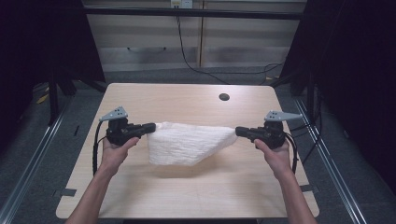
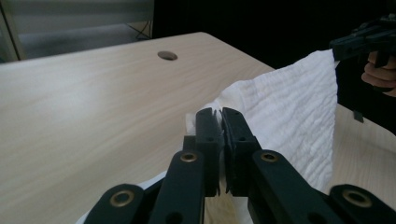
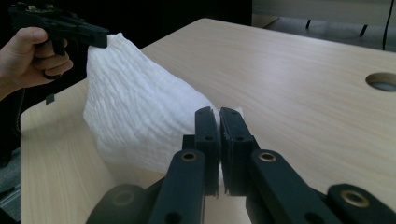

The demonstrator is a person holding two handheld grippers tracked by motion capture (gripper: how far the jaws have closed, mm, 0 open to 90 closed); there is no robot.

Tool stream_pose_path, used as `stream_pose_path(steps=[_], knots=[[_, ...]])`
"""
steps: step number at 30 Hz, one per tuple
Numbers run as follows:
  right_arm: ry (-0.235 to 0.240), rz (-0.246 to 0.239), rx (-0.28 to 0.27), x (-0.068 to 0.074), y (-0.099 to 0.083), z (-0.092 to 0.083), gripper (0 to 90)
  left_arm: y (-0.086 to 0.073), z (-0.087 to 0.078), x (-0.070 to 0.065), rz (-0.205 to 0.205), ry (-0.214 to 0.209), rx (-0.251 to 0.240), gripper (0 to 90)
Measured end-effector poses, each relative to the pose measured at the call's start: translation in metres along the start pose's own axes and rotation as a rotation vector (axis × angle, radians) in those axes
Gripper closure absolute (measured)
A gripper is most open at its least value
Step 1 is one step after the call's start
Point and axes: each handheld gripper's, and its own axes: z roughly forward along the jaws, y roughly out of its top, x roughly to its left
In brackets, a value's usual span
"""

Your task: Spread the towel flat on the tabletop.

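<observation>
Cloth stretched between both grippers' clamped jaws.

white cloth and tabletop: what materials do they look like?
White cloth: looks like soft woven cotton, a crinkled, gauze-like matte weave; it sags limply between the left tongs and right tongs. Tabletop: pale wood-grain surface, probably laminate over board; fine straight grain lines, a faint sheen and a round cable hole.
</observation>
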Motion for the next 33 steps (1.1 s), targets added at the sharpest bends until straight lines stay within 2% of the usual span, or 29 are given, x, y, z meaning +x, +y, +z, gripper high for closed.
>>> stream_pose_path(steps=[1,2,10,12,13,19,22,24,28,33], knots=[[-0.004,-0.004,-0.005,-0.003,0.010,0.000,86.7,0.005,-0.001,0.000,0.006,0.005,-0.008,86.2],[-0.004,-0.004,-0.005,-0.003,0.010,0.000,86.7,0.010,-0.003,0.001,0.010,0.010,-0.016,86.2],[-0.008,-0.013,-0.041,-0.013,0.043,0.007,86.7,0.045,-0.005,0.010,0.033,0.048,-0.036,86.2],[-0.009,-0.011,-0.052,-0.015,0.051,0.007,86.7,0.053,-0.007,0.012,0.033,0.043,-0.054,86.2],[-0.014,-0.018,-0.060,-0.016,0.060,0.007,86.7,0.057,-0.007,0.012,0.035,0.048,-0.063,86.2],[-0.024,-0.017,-0.085,-0.022,0.077,0.010,86.8,0.074,-0.004,0.014,0.042,0.073,-0.079,86.2],[-0.029,-0.007,-0.088,-0.026,0.080,0.013,86.8,0.076,0.001,0.016,0.047,0.077,-0.069,85.8],[-0.044,0.004,-0.068,-0.031,0.077,0.019,86.7,0.074,0.005,0.018,0.048,0.082,-0.063,85.2],[-0.054,0.014,-0.041,-0.036,0.069,0.025,86.7,0.063,0.015,0.025,0.021,0.082,-0.040,84.8],[-0.057,0.050,-0.021,-0.045,0.058,0.033,86.7,0.051,0.027,0.033,-0.001,0.090,-0.006,86.7]])
